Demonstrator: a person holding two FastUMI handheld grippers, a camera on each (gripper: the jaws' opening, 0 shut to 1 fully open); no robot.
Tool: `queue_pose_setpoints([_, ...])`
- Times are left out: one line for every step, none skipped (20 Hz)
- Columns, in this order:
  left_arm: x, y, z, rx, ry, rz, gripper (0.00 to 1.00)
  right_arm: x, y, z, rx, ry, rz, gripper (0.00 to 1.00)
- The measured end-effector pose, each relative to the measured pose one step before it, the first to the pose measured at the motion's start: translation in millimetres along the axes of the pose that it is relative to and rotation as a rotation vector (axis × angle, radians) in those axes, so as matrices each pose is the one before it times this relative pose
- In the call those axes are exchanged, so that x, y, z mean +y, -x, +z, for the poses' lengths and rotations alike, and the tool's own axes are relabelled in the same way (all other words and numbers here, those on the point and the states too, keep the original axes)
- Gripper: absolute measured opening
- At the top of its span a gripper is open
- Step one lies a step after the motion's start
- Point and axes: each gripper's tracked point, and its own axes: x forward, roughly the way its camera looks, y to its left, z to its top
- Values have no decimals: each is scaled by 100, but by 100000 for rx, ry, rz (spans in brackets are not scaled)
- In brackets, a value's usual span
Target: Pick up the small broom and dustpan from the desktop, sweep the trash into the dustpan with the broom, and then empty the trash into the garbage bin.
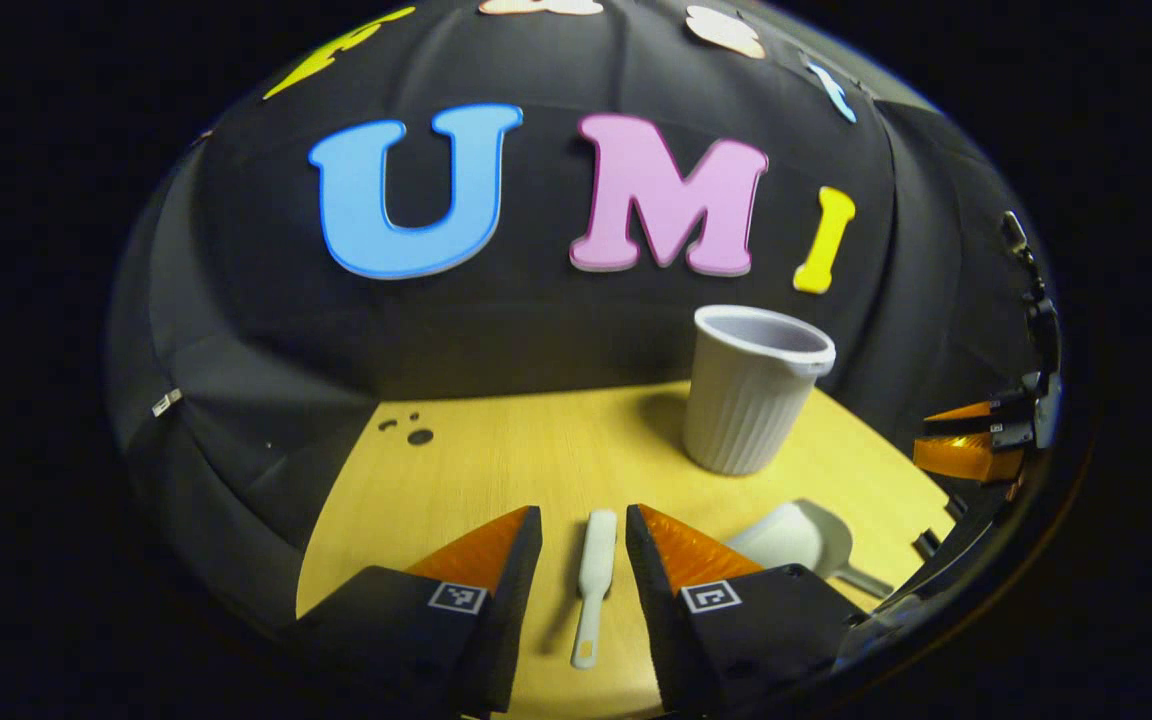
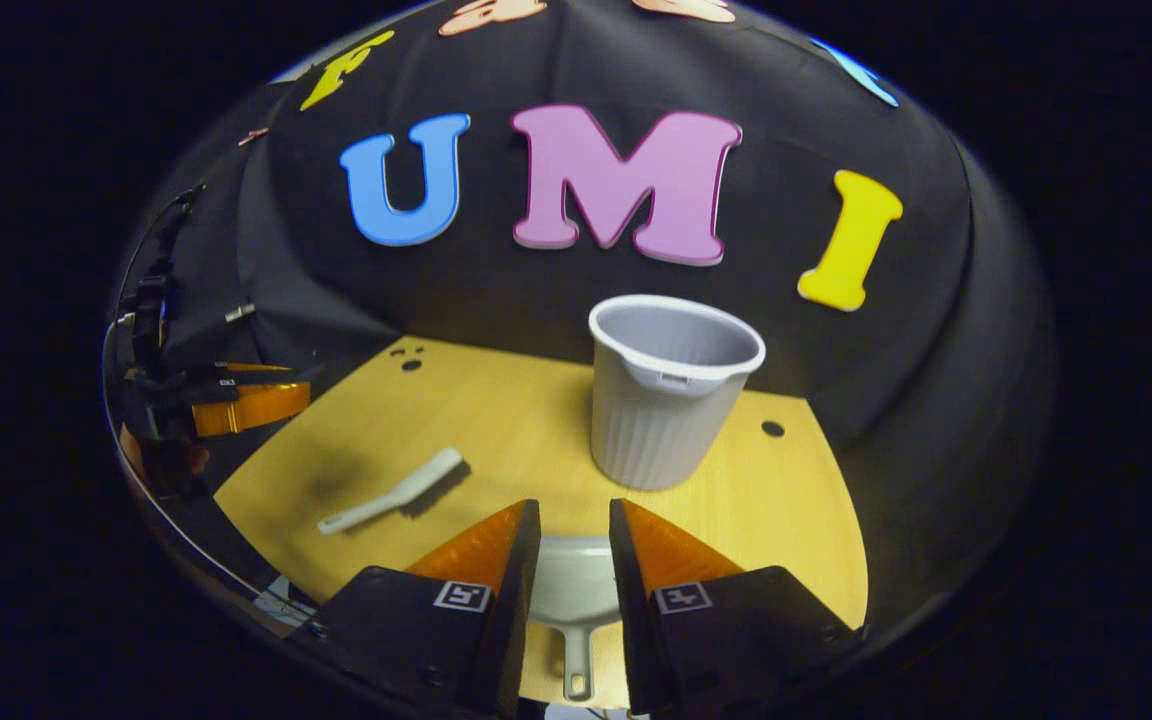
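Note:
A small white broom [image 1: 594,580] lies on the yellow wooden desktop [image 1: 496,480], its length running between the fingers of my left gripper [image 1: 583,515], which is open with a gap on either side of the broom. In the right gripper view the broom [image 2: 396,492] lies at the left with its bristles down. A white dustpan [image 2: 574,600] lies flat, handle toward the camera, seen between the fingers of my open right gripper [image 2: 575,508]. The dustpan [image 1: 796,540] also shows at the lower right of the left gripper view. A grey ribbed garbage bin [image 2: 671,400] stands upright behind it.
The bin [image 1: 751,390] stands near the back of the desktop, close to the black cloth wall. Small dark holes [image 1: 420,436] mark the desktop's far left, another hole [image 2: 772,429] lies right of the bin. The other gripper [image 1: 976,440] [image 2: 236,405] shows at each view's edge.

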Motion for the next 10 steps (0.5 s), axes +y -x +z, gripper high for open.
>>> queue_pose_setpoints([-235, 324, 1404, -4842, -257, -486, 56, -171, 411, 1641, -5910, 283, -1382, 44])
queue_pose_setpoints([39, 372, 952, -3977, -997, 232, 56, -290, 515, 1120, -4990, 632, -2270, 44])
queue_pose_setpoints([18, 406, 491, -2749, -1234, 889, 56, -308, 565, 1351, -4830, 874, -2967, 44])
queue_pose_setpoints([-72, 286, 329, -1436, -657, -87, 57, -13, 544, 474, -2368, 498, -2200, 43])
queue_pose_setpoints([-393, 499, -44, -417, 141, -524, 61, 203, 418, -164, 51, 181, -518, 41])
queue_pose_setpoints([-181, 416, -101, 136, 492, -599, 57, 248, 79, -653, 1171, -110, 258, 43])
queue_pose_setpoints([30, 302, -330, 438, 747, -153, 57, 236, 21, -499, 1070, -1028, 237, 44])
queue_pose_setpoints([105, 315, -170, 468, 867, -108, 57, 142, 495, -19, 516, -1438, 186, 45])
queue_pose_setpoints([202, 155, -247, 555, 800, -122, 61, 219, 279, 70, 223, -1560, -340, 47])
queue_pose_setpoints([383, 123, -107, 372, 743, 282, 58, 170, 256, 171, -326, -1399, -497, 48])
